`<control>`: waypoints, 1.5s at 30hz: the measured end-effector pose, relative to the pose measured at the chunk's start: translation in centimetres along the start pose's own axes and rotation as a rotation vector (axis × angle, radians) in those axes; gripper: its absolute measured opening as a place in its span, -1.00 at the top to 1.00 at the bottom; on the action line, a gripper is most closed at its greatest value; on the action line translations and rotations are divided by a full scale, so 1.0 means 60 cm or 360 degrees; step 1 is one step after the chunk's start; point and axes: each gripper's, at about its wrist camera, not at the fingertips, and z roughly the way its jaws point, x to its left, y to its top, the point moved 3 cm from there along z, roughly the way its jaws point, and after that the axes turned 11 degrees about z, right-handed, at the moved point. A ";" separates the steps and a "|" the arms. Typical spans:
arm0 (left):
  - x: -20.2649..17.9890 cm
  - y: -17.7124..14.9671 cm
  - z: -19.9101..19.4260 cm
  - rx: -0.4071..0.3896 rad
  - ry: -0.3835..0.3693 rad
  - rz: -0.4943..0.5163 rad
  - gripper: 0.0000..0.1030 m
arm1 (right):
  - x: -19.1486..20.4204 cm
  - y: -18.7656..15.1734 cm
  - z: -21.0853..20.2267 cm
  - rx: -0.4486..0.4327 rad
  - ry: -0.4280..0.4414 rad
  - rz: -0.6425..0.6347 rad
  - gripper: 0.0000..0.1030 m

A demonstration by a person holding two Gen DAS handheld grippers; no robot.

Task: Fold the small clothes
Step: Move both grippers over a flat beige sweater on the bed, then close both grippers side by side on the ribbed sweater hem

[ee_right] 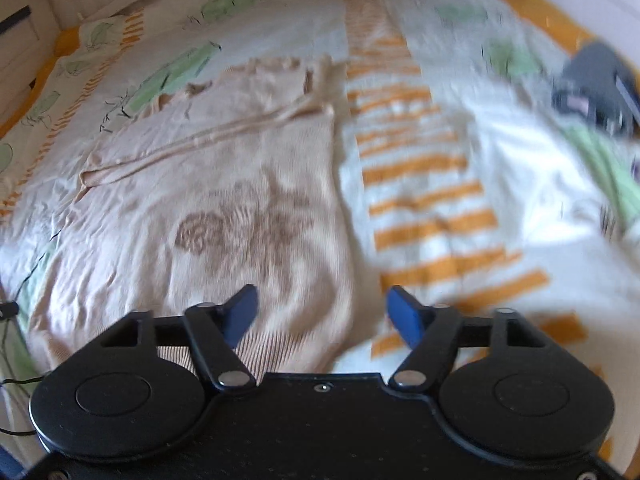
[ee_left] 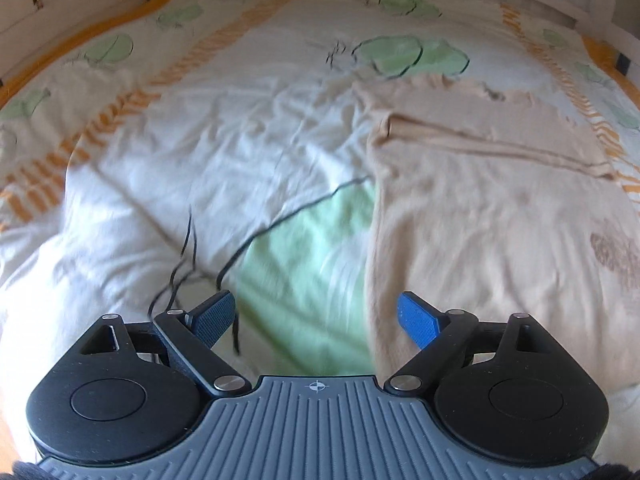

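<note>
Bedspread (ee_left: 208,152) fills my view, beige shirt (ee_right: 224,200) flat on it, sleeve folded across at twelve o'clock. Left jaws (ee_left: 316,318) apart, right jaws (ee_right: 322,312) apart, both empty. Next: hem corners, I reckon.

Dark object (ee_right: 596,88) on bed far right: too blurred to ID; beige top (ee_left: 500,208) cut off at right edge.

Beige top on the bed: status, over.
Left gripper open, empty. Right gripper open, empty. Beige top flat on the duvet, sleeve folded across. Nothing blocking it.
</note>
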 end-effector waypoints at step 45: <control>-0.067 -0.014 0.047 0.0133 -0.0459 0.0208 0.85 | 0.024 -0.043 0.028 0.0257 0.0060 -0.0133 0.80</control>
